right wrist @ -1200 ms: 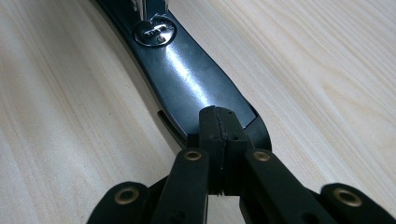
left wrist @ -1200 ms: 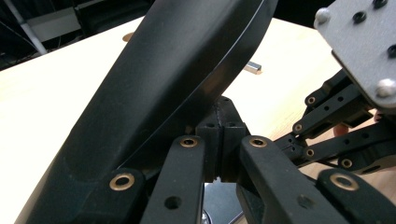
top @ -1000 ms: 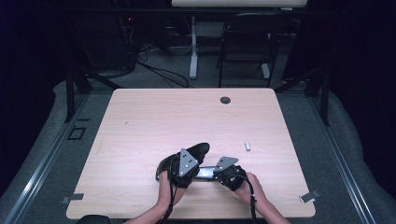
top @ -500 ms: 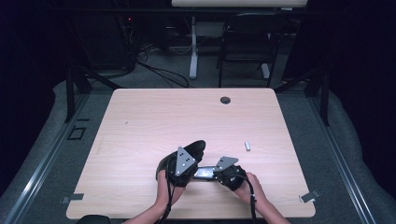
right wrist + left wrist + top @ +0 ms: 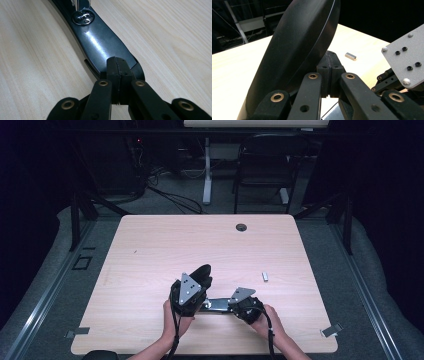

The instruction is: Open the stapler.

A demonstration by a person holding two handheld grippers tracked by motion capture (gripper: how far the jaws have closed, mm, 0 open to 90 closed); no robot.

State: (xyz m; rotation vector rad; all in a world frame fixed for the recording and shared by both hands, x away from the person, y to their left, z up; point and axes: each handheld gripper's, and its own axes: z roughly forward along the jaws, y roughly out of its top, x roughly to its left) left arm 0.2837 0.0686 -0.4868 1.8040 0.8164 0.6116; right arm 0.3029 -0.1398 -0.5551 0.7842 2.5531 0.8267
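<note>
Item: black stapler (image 5: 212, 303), opened out near the table's (image 5: 150, 250) six-o'clock edge, base flat, top arm (image 5: 299, 50) raised toward eleven o'clock; left gripper (image 5: 329, 72) and right gripper (image 5: 117, 72) both closed, pressing without clamping; risk: base slides, arm snaps down.

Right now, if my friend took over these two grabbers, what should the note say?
Left gripper: jaws shut, right beside the raised stapler cover; I can't tell whether they grip it.
Right gripper: jaws shut, tips at the end of the stapler base, which lies flat on the table.
Done: the stapler is swung open.
Left: the staple strip lies apart on the table, untouched; it probably goes in next.
</note>
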